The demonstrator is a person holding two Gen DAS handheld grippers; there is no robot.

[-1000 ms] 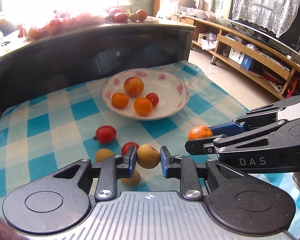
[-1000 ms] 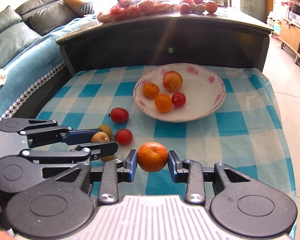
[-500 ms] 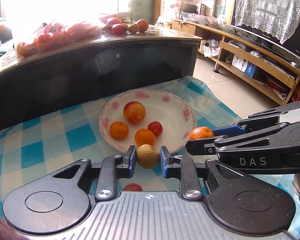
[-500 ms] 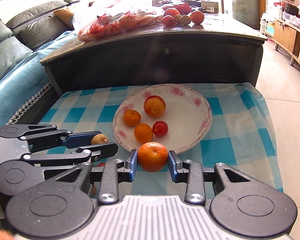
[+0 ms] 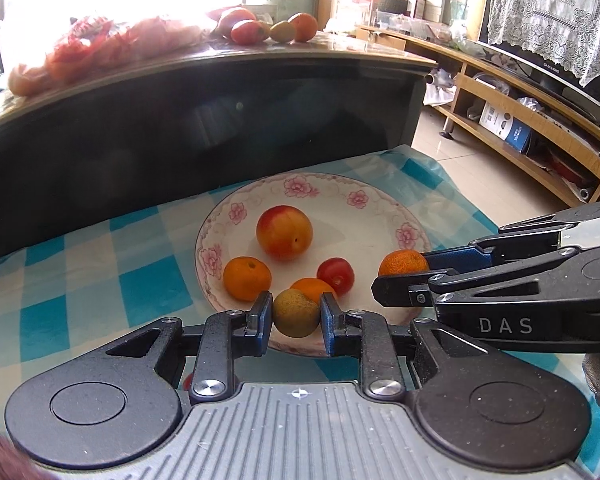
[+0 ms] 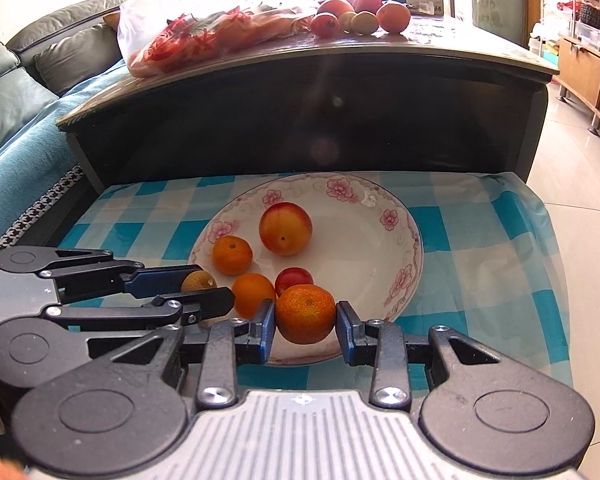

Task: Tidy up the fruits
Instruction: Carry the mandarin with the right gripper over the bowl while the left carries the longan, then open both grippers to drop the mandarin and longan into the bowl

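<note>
My left gripper (image 5: 296, 314) is shut on a brownish-yellow fruit (image 5: 296, 312), held over the near rim of the flowered white plate (image 5: 380, 208). My right gripper (image 6: 305, 316) is shut on an orange mandarin (image 6: 305, 313), also above the plate's near edge. In the plate (image 6: 380, 248) lie a large peach-coloured fruit (image 6: 285, 229), two small mandarins (image 6: 232, 255) and a red fruit (image 6: 293, 277). In the left wrist view the right gripper (image 5: 400, 270) comes in from the right with the mandarin (image 5: 402, 262). The left gripper (image 6: 204, 286) reaches in from the left of the right wrist view.
The plate rests on a blue-and-white checked cloth (image 5: 100, 280). Behind it rises a dark curved table (image 6: 300, 92) carrying a plastic bag of fruit (image 6: 204, 28) and several loose fruits (image 6: 360, 16). A sofa (image 6: 16, 80) is at left, a wooden TV shelf (image 5: 540, 120) at right.
Both grippers have lifted and moved forward with their fruits, from the cloth up to the plate's near rim. The loose fruits on the cloth have dropped out of view.
</note>
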